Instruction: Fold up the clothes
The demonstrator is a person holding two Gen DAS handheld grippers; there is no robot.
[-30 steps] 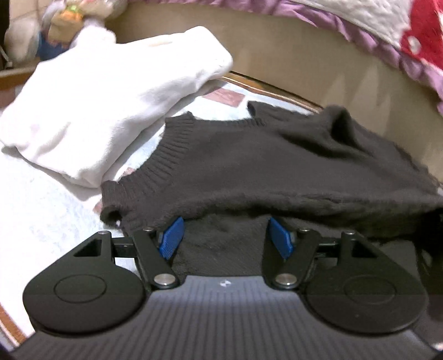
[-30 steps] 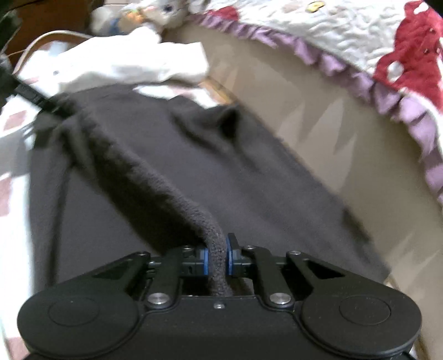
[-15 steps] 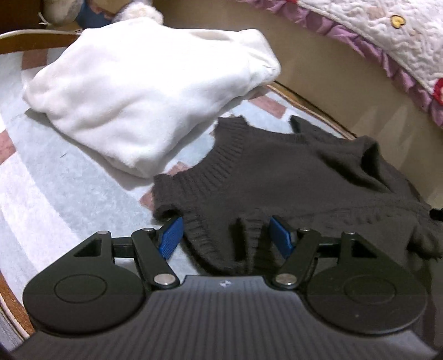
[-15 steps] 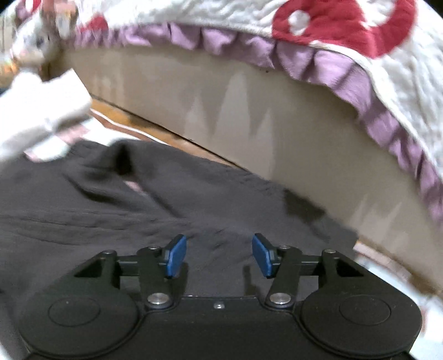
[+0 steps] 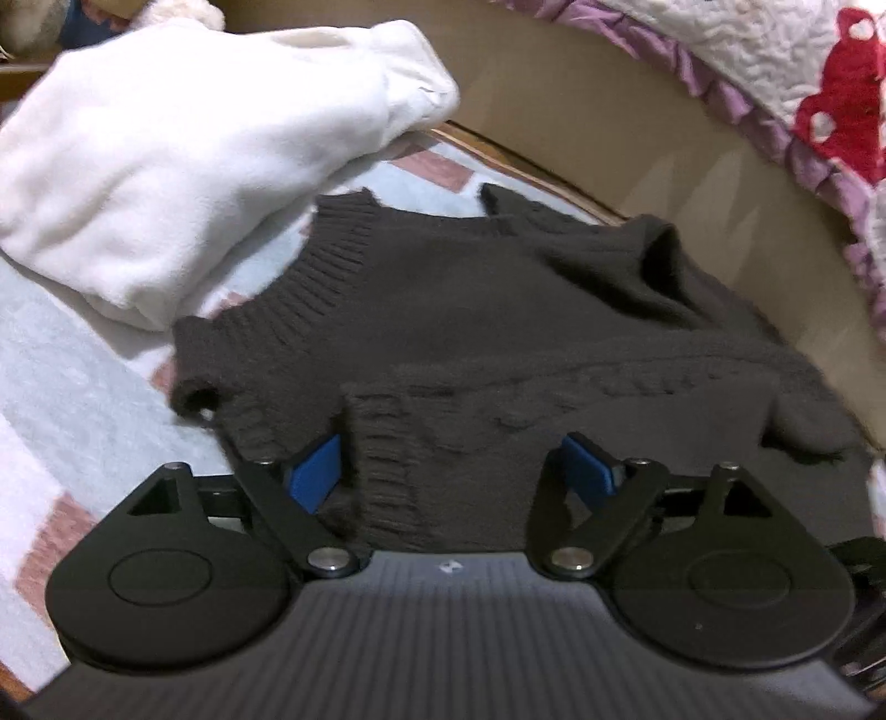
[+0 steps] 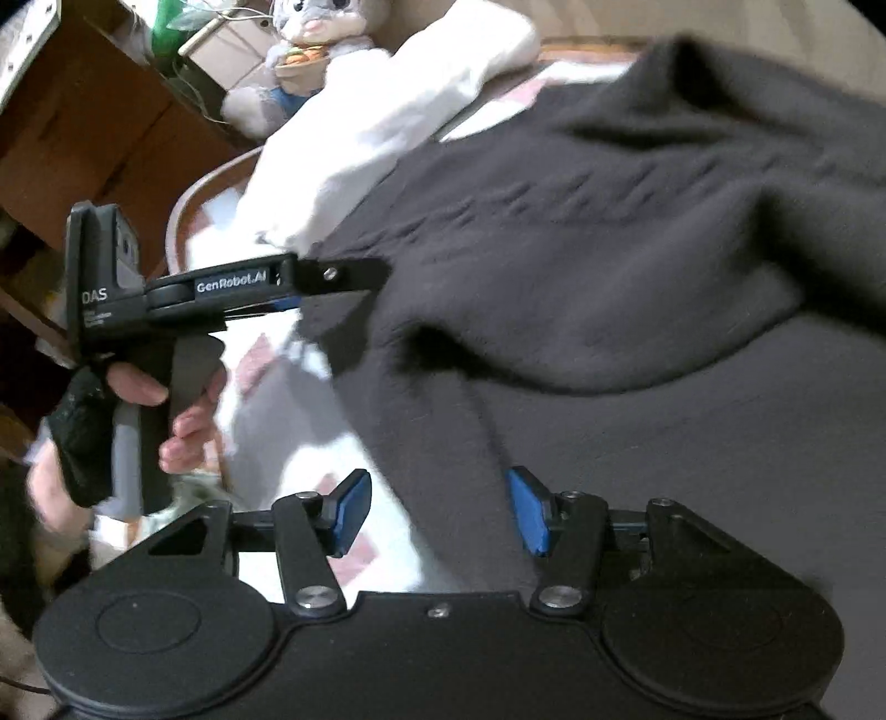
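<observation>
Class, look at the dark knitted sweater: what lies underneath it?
Under the dark sweater shows a pale blue, white and pink patterned cloth, visible only around its edges. Whatever lies beneath its middle is covered. The white garment lies beside it.

Each camera sits just behind its own gripper's two blue-padded fingers and looks forward and steeply downward along them, close above the floor covering. The left wrist view faces across the dark sweater [image 5: 498, 332] toward a beige bed base [image 5: 637, 138] and its quilt edge [image 5: 775, 66], with the white garment [image 5: 194, 155] at its upper left. The right wrist view is rolled sideways and looks along the sweater [image 6: 637, 277] from its other end, toward a cardboard box [image 6: 99, 122] and a plush rabbit [image 6: 315, 27]. It also takes in the left gripper [image 6: 354, 282] from the side. Both views share the sweater, the white garment [image 6: 360, 138] and the patterned rug [image 5: 72, 354].
</observation>
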